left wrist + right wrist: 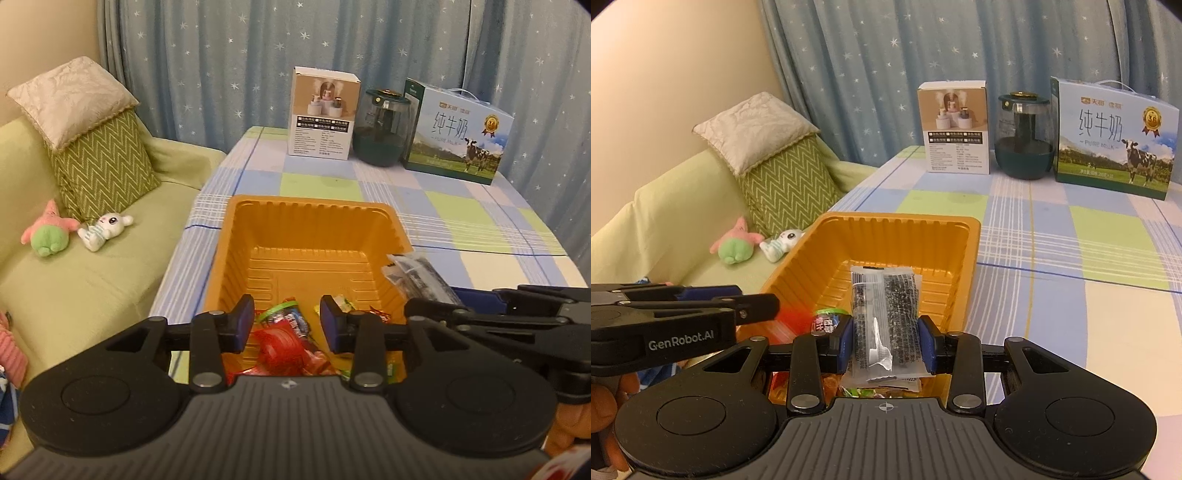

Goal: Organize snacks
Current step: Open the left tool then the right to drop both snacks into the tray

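Right wrist view, lower centre: the right gripper [885, 345] is clenched on a clear snack packet [884, 325], pads pinching its two long edges, packet hanging above the near end of the orange tray [969, 254]; it looks light, crinkly, slippery film with dark loose filling, so a mid-body hold seems safest. Left wrist view: the left gripper [287, 325] hangs released over bright wrapped snacks [284, 339] in the tray; ribbed thin moulded plastic, likely flexible.

One orange tray [964, 258], one clear snack packet [884, 325], two boxes [955, 127] [1115, 138], one glass jar [1023, 136], two cushions [74, 99] [107, 162], two plush toys [48, 232] [105, 229].
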Demonstrator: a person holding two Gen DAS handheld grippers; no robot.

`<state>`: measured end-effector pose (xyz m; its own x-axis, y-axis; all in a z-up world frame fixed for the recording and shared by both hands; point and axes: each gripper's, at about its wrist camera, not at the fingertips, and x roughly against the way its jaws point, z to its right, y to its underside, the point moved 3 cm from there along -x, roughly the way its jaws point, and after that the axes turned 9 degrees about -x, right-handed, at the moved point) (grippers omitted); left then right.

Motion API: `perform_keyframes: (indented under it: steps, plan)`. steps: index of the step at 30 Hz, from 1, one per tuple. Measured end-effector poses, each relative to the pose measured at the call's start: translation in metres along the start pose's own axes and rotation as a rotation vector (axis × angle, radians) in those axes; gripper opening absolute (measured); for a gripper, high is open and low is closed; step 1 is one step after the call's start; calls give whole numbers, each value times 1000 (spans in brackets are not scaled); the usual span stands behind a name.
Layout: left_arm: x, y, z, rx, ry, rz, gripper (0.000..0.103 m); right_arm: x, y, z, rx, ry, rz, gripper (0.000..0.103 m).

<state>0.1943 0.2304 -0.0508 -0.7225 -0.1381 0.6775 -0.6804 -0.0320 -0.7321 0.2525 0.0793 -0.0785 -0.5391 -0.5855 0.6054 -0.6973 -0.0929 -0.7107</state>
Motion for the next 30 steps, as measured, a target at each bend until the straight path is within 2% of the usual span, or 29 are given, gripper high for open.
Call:
perform_keyframes:
  steps: [15, 20, 21, 22, 23, 30]
  plan:
    - [1, 1, -8, 25, -21, 1, 35, -4, 0, -8, 11, -41, 5, 38]
    - [3, 1, -11, 40, -24, 4, 35, -11, 0, -11, 19, -80, 10, 38]
    - [3, 1, -11, 42, -24, 6, 35, -12, 0, -10, 17, -79, 10, 45]
    - [3, 1, -12, 45, -25, 6, 35, -12, -1, -8, 12, -81, 14, 56]
    - [3, 1, -12, 49, -25, 6, 35, -11, -1, -6, 2, -83, 20, 58]
    - [5, 2, -13, 59, -19, 9, 35, -2, -9, 10, -21, -36, 52, 59]
